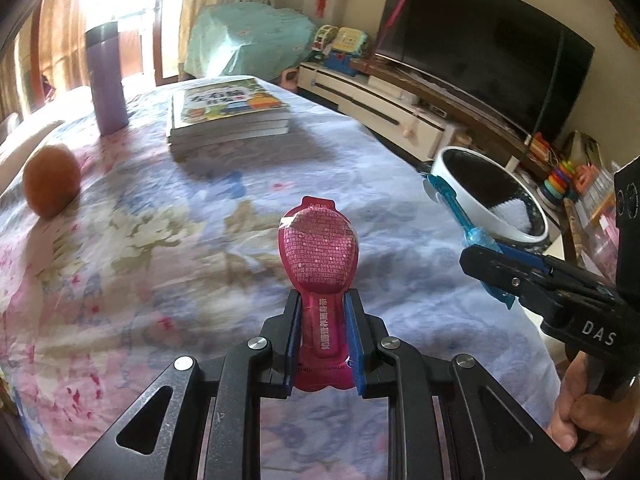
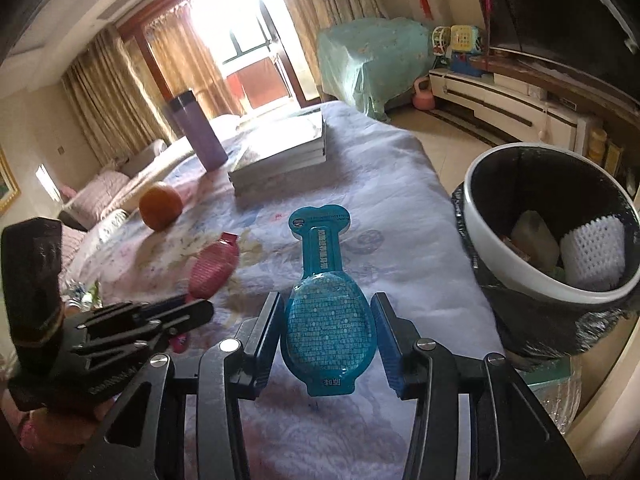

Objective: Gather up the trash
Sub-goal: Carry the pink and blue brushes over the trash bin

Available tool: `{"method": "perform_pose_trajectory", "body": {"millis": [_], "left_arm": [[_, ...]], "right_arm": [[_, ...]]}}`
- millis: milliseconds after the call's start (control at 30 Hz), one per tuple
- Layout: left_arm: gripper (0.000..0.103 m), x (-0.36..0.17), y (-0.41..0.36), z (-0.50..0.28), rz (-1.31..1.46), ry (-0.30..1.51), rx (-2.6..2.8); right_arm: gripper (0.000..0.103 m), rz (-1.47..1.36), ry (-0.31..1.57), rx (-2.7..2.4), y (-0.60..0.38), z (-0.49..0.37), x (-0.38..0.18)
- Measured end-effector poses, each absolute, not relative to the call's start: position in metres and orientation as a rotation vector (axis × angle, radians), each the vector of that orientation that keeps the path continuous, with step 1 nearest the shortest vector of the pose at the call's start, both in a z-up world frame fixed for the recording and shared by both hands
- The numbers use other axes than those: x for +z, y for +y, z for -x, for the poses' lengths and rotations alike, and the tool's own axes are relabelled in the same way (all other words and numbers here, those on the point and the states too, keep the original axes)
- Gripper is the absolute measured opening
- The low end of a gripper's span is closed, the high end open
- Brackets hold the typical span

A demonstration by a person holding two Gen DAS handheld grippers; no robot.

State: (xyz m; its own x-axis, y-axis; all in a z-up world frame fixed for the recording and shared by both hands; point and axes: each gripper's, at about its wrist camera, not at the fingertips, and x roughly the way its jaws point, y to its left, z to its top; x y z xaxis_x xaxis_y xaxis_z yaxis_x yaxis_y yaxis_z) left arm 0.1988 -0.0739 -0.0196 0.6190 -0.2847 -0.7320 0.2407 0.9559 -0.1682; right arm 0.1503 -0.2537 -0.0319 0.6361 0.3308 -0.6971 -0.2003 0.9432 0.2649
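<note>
My left gripper (image 1: pixel 322 312) is shut on the narrow neck of a pink spoon-shaped packet (image 1: pixel 319 248), held above the floral bedcover (image 1: pixel 140 240). My right gripper (image 2: pixel 326 320) is shut on the wide bulb of a blue packet of the same shape (image 2: pixel 326 300). In the left wrist view the right gripper (image 1: pixel 486 260) holds the blue packet (image 1: pixel 460 208) close to the bin's rim. The white trash bin (image 2: pixel 500 240) with a black liner stands beside the bed at the right and holds a white foam net (image 2: pixel 592 256) and other scraps. The pink packet (image 2: pixel 210 266) also shows in the right wrist view.
On the bed stand a purple flask (image 1: pixel 106 80), a stack of books (image 1: pixel 228 112) and an orange (image 1: pixel 50 182). A TV (image 1: pixel 480 48) on a low cabinet (image 1: pixel 380 108) lines the right wall, with toys beside it. A covered piece of furniture (image 2: pixel 368 56) stands by the window.
</note>
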Motion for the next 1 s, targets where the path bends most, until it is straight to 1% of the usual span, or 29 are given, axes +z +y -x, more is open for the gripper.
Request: {"method": "perform_pose_trajectory", "body": {"millis": [467, 1000], "left_arm": [[0.019, -0.003, -0.124, -0.193, -0.020, 0.830, -0.371], [0.019, 0.005, -0.180, -0.200, -0.097, 0.824, -0.446]], "right_arm": [[0.046, -0.228, 0.764, 0.262, -0.297, -0.127, -0.013], [0.046, -0.308, 0.735, 0.187, -0.350, -0.115, -0.009]]}}
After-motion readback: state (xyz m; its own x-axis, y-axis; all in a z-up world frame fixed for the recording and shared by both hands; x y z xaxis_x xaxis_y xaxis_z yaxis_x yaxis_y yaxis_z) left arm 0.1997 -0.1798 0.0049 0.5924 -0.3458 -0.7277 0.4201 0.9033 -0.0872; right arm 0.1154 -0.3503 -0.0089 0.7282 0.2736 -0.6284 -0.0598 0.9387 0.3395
